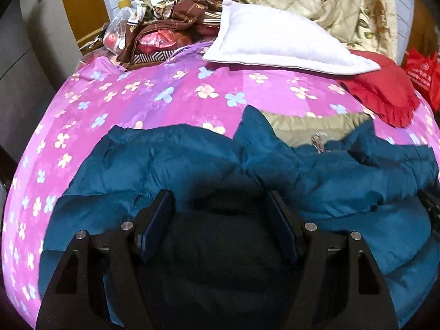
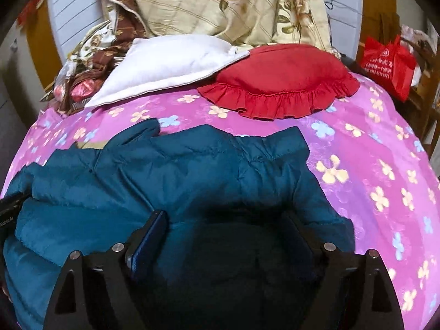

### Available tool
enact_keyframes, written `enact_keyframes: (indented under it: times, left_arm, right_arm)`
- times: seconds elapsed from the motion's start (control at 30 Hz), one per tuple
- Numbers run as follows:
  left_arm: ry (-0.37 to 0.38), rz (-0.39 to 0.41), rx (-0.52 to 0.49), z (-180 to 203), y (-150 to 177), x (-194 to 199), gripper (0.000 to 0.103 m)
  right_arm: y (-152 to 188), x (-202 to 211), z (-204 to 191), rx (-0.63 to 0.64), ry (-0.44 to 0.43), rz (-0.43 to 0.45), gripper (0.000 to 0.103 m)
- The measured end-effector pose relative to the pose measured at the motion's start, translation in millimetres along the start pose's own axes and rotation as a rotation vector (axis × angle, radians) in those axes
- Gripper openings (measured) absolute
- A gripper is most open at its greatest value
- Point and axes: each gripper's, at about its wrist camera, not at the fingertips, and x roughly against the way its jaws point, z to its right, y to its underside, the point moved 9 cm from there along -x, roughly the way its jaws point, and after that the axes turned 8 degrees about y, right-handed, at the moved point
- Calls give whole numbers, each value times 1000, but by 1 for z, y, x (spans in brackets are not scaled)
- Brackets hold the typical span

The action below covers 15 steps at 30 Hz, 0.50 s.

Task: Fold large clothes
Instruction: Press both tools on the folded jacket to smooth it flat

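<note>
Two hand-held grippers, left (image 1: 220,206) and right (image 2: 228,228), gape empty | teal jacket (image 2: 192,165) rumpled on bed (image 2: 371,151) | folding barely begun

Left claw (image 1: 220,206) has its jaws spread wide, fingers pointing toward 12 o'clock — right claw (image 2: 228,225) likewise gaping, and the left claw's body shows at its 9 o'clock.
</note>
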Motion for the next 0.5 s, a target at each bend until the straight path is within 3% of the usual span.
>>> enact_keyframes:
  times: [0.27, 0.37, 0.5]
  left_arm:
    - [15, 3, 21, 0, -7, -15, 73]
    - [52, -4, 36, -6, -5, 3, 73]
    - [70, 51, 88, -32, -3, 47, 73]
  right_arm:
    - [-8, -18, -1, -24, -25, -9, 86]
    - [-7, -11, 1, -14, 2, -13, 86]
    - [0, 31, 11, -29, -10, 27, 86]
